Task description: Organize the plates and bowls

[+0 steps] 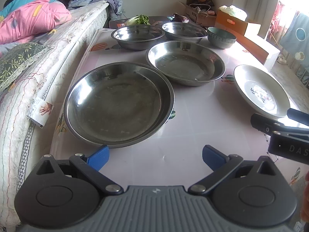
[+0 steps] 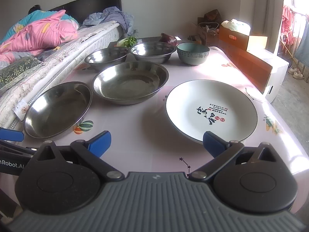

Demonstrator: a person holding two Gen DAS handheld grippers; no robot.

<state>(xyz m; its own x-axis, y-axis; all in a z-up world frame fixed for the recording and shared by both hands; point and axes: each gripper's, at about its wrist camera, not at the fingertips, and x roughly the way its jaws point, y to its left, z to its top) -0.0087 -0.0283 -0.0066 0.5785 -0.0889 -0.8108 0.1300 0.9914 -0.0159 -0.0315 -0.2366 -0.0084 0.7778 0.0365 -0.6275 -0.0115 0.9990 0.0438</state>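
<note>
A near steel plate lies at the front left of the table, with a second steel plate behind it. Two steel bowls and a green ceramic bowl stand at the back. A white plate with black characters lies at the right. My left gripper is open and empty, just short of the near steel plate. My right gripper is open and empty, its right finger at the white plate's near rim.
A bed with pink bedding runs along the table's left side. Cardboard boxes stand off the right edge. Greens and a purple cabbage lie on a dark surface behind the bowls.
</note>
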